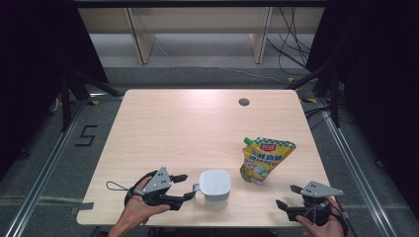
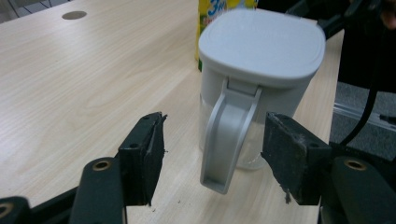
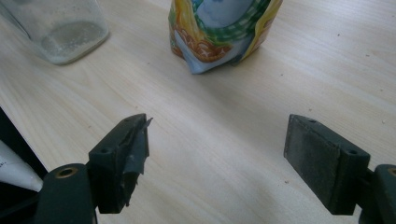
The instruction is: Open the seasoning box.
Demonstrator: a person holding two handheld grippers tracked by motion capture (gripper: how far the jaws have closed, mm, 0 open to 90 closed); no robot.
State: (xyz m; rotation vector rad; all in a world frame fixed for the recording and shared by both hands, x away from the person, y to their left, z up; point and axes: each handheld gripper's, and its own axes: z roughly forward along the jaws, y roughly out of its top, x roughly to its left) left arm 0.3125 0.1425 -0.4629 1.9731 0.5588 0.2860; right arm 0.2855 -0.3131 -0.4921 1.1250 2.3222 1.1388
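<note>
Lidded jug [image 1: 214,187] upright at table's near edge, 6 o'clock.
White square lid, clear body w/ powdery residue, grey handle [image 2: 228,140] between left gripper [image 1: 185,186] jaws, apart, not touching. Yellow pouch [image 1: 263,159] at jug's 2 o'clock. Right gripper [image 1: 289,196] jaws apart, nothing between, at 4 o'clock. Pale wood table [image 1: 188,123], grey floor.

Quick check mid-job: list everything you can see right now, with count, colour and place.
Jug: one, clear body, white lid and handle, near table edge, handle between the left gripper's open fingers, untouched.
Pouch: one, yellow and green, spout cap green, right of the jug.
Table: one, light wood, round hole at far right.
Shelving legs: pale wood, beyond the table.
Left gripper: black, grey plate on top, fingers open, beside the jug.
Right gripper: black, grey plate, fingers open over bare table at near right.
</note>
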